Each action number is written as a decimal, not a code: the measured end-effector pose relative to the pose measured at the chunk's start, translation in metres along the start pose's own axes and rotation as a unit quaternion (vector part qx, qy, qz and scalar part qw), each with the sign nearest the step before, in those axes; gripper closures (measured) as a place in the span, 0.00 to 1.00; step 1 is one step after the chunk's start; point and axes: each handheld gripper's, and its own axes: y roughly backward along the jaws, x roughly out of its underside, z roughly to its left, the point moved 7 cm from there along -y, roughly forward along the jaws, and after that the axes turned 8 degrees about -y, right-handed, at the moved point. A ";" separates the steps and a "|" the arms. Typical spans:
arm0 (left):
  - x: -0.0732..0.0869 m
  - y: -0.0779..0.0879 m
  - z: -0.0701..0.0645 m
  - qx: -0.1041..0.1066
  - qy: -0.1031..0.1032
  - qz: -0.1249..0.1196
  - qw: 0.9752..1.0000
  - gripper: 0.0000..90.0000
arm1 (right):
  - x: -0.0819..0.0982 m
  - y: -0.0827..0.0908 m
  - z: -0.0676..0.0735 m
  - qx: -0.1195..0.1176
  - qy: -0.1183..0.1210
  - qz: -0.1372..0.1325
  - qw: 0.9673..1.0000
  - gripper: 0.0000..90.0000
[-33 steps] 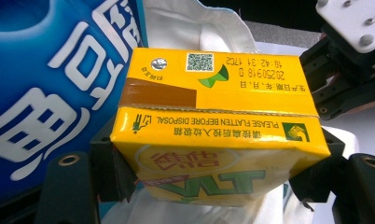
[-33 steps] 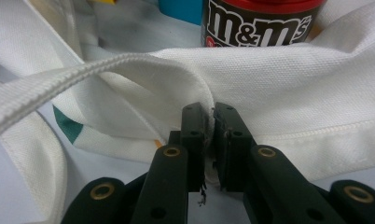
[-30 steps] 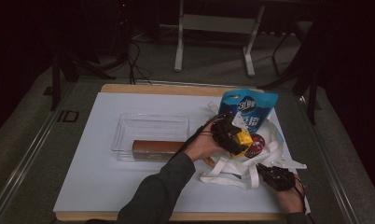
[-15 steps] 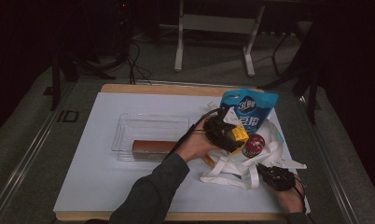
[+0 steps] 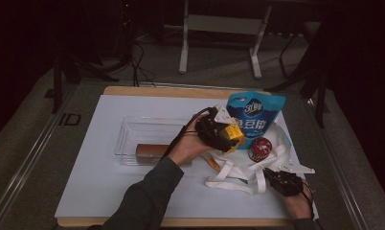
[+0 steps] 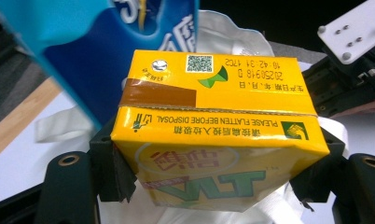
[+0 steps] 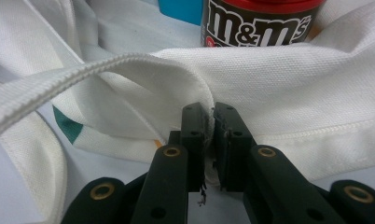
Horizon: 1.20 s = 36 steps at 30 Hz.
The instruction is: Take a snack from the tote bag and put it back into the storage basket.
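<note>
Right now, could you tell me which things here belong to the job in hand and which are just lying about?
In the job:
- yellow drink carton, clamped in the left gripper
- white cloth bag, pinched by the right gripper

Lying about:
- blue pouch
- M&M's tub
- clear tray
- brown bar

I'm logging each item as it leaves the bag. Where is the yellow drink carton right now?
In the high view, the yellow drink carton is clamped in the left gripper, right of the clear tray, beside the blue pouch.
</note>
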 end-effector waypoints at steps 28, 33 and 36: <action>0.032 0.049 0.037 -0.056 0.048 -0.012 0.997 0.32 | 0.000 0.000 0.000 0.001 -0.001 -0.001 1.000 0.92; 0.042 0.055 0.042 -0.065 0.057 -0.007 0.996 0.32 | 0.000 0.000 0.000 0.000 -0.001 -0.001 1.000 0.92; 0.047 0.059 0.046 -0.070 0.064 -0.007 0.995 0.32 | 0.000 0.000 0.000 0.001 -0.001 -0.001 1.000 0.92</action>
